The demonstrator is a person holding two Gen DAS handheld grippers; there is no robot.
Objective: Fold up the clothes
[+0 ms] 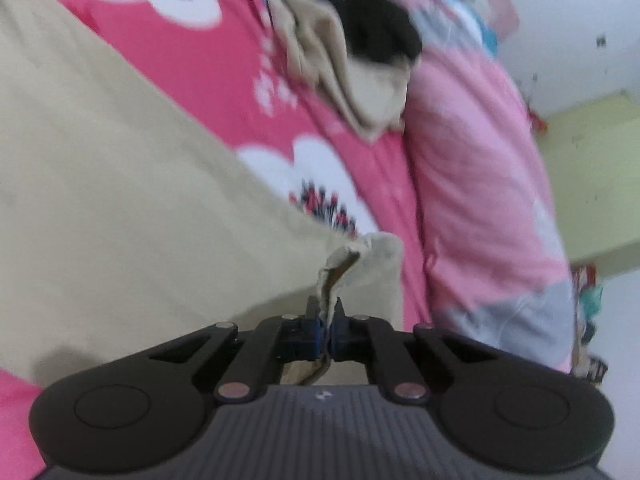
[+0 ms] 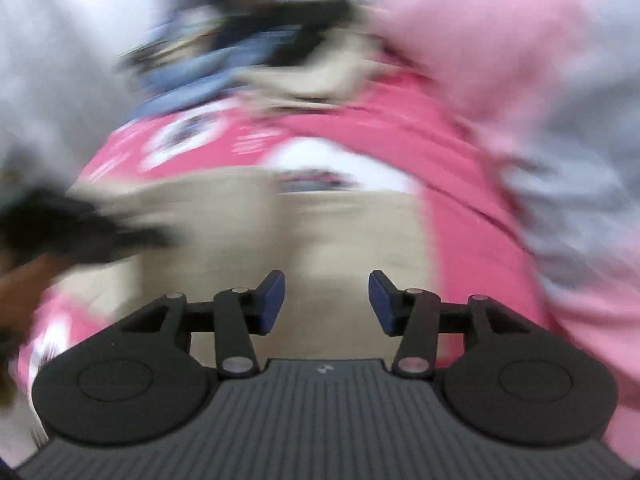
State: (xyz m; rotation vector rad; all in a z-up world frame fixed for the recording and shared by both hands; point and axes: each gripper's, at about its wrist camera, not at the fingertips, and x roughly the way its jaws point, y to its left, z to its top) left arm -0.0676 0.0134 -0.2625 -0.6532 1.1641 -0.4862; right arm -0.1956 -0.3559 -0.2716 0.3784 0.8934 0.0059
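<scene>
The left tool (image 1: 329, 322) is clamped on a corner of a beige garment (image 1: 120, 200) spread over a pink bedsheet (image 1: 248, 64). The right tool (image 2: 327, 300) hangs above it, fingers apart. Held by one corner only, the cloth could bunch if pulled.

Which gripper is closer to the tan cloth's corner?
Left. The left hand-held gripper is shut on the tan cloth, pinching its corner. The right hand-held gripper is open above the cloth's flat part, holding nothing.
</scene>
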